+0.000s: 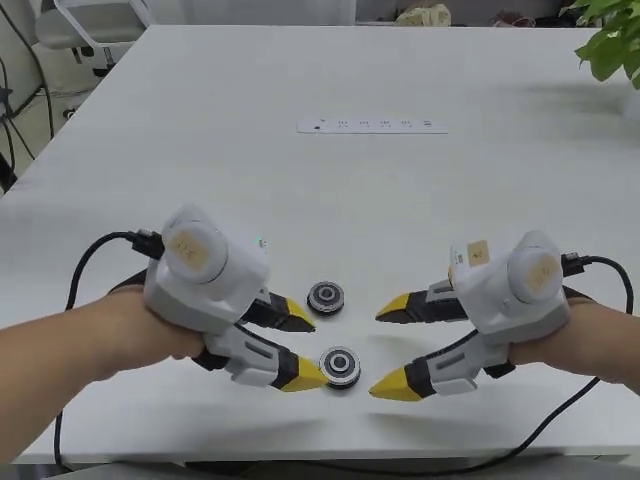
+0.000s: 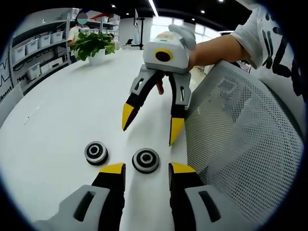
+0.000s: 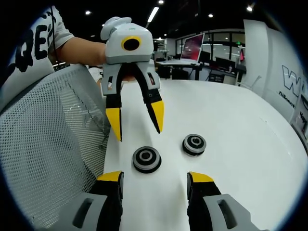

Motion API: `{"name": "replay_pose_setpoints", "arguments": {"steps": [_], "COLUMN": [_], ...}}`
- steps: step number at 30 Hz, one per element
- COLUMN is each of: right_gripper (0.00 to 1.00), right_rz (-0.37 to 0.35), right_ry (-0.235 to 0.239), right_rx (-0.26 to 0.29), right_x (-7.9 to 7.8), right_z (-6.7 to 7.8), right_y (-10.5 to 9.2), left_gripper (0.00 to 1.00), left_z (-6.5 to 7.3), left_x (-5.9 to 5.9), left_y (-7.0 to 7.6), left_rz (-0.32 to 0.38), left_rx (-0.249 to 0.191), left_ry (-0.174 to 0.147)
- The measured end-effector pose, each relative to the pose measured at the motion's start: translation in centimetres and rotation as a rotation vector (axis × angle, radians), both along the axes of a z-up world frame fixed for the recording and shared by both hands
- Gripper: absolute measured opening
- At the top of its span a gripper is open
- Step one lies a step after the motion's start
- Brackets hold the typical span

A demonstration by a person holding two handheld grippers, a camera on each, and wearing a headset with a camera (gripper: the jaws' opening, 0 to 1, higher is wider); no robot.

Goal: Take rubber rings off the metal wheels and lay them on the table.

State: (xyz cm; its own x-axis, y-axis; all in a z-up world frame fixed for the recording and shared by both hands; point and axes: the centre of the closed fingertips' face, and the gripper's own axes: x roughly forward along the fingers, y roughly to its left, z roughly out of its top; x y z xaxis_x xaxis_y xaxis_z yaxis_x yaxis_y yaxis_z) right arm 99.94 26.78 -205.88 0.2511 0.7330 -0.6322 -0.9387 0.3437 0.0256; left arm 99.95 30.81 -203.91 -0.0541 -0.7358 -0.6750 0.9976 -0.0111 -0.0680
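Observation:
Two small metal wheels with black rubber rings lie flat on the white table (image 1: 300,180). The near wheel (image 1: 340,366) (image 2: 146,160) (image 3: 147,159) lies between the tips of both grippers, untouched. The far wheel (image 1: 326,297) (image 2: 96,152) (image 3: 194,144) sits a little beyond it. My left gripper (image 1: 305,346) (image 2: 147,169) (image 3: 135,126) is open, its yellow tips either side of the near wheel. My right gripper (image 1: 382,352) (image 3: 155,176) (image 2: 150,127) faces it from the right, open and holding nothing.
A white power strip (image 1: 372,126) lies mid-table farther back. A green plant (image 1: 610,40) (image 2: 94,43) stands at the far right corner. A grey mesh chair back (image 2: 240,144) (image 3: 48,139) is close behind the table's near edge. Cables trail from both grippers.

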Motion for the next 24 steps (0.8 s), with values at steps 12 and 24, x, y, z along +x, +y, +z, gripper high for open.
{"name": "replay_pose_setpoints", "arguments": {"steps": [12, 24], "right_gripper": [0.51, 0.51], "right_rz": [-0.003, -0.011], "right_ry": [0.006, 0.019], "right_rx": [-0.004, -0.003], "right_x": [-0.1, -0.2], "right_z": [-0.3, -0.5], "right_y": [-0.1, -0.2], "left_gripper": [0.28, 0.21], "left_z": [-0.5, -1.5], "left_x": [-0.3, -0.6], "left_y": [-1.1, -1.7], "left_rz": [-0.021, -0.003], "left_rx": [0.008, 0.016], "left_ry": [0.009, 0.039]}}
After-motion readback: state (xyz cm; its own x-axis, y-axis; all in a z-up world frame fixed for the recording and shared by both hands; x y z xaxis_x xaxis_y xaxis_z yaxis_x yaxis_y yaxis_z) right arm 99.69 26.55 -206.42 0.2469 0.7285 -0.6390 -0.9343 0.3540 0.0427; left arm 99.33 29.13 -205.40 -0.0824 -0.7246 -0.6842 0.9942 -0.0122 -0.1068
